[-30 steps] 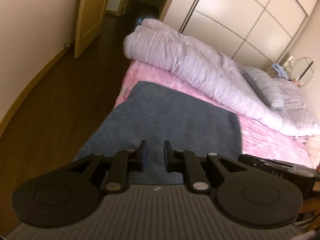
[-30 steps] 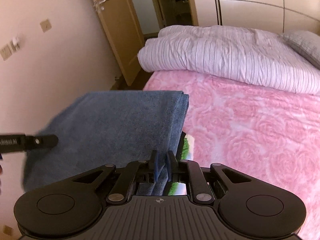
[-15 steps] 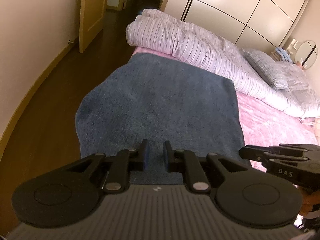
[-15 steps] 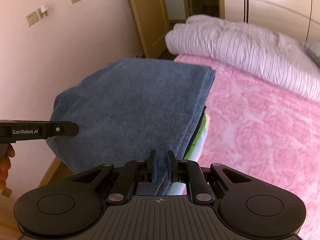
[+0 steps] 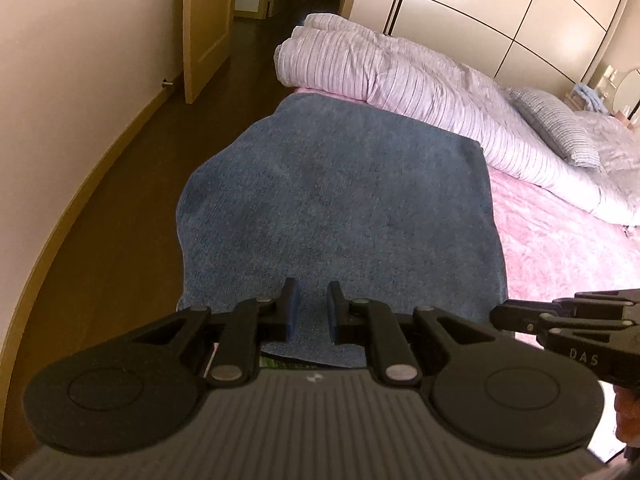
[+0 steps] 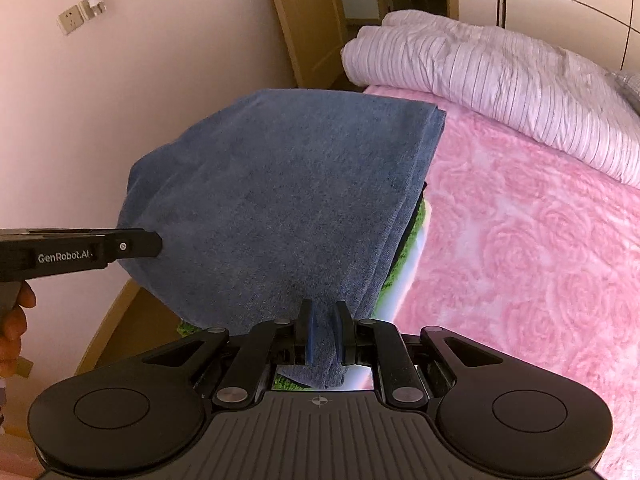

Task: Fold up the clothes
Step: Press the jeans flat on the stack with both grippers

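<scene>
The left hand-held gripper (image 5: 311,307) grasps the near left edge of the folded dark-blue terry towel (image 5: 340,216), fingers slightly apart. The right hand-held gripper (image 6: 322,332) is clenched on the near right corner. The towel hangs over dark wooden floor (image 5: 120,200) beside the pink rose-patterned bed (image 6: 520,240), striped quilt (image 6: 480,72) beyond.

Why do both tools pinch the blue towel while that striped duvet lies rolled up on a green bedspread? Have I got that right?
Nearly. The bedspread is pink with a rose pattern, not green, as the right wrist view shows. The rest holds: the right tool and the left tool each grip the blue towel, and the striped duvet lies rolled up on the bedspread.
</scene>
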`<act>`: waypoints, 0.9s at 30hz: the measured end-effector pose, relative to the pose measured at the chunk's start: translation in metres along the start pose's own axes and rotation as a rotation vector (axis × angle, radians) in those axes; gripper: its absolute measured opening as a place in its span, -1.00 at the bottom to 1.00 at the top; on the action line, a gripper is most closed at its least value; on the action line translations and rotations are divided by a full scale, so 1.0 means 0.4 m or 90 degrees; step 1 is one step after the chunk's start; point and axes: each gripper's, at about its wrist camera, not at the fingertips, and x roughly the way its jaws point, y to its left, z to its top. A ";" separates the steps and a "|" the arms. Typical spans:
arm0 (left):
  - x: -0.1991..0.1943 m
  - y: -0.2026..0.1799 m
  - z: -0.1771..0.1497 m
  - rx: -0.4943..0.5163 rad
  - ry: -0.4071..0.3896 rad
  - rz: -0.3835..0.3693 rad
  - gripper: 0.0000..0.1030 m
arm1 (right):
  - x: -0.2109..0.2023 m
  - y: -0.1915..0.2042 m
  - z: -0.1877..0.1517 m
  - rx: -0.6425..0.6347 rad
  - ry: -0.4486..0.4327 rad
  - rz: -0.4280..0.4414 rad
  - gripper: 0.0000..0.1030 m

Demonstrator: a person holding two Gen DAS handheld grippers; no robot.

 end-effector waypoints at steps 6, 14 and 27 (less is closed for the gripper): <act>0.004 -0.001 -0.007 0.003 0.002 0.005 -0.78 | 0.003 -0.006 0.001 0.002 0.006 -0.001 -0.75; 0.010 -0.001 -0.018 0.006 0.004 0.010 -0.77 | 0.006 -0.011 0.007 0.006 0.012 0.007 -0.75; -0.063 -0.035 -0.021 -0.043 -0.017 0.019 -0.42 | -0.045 -0.044 -0.008 0.066 -0.033 0.037 -0.70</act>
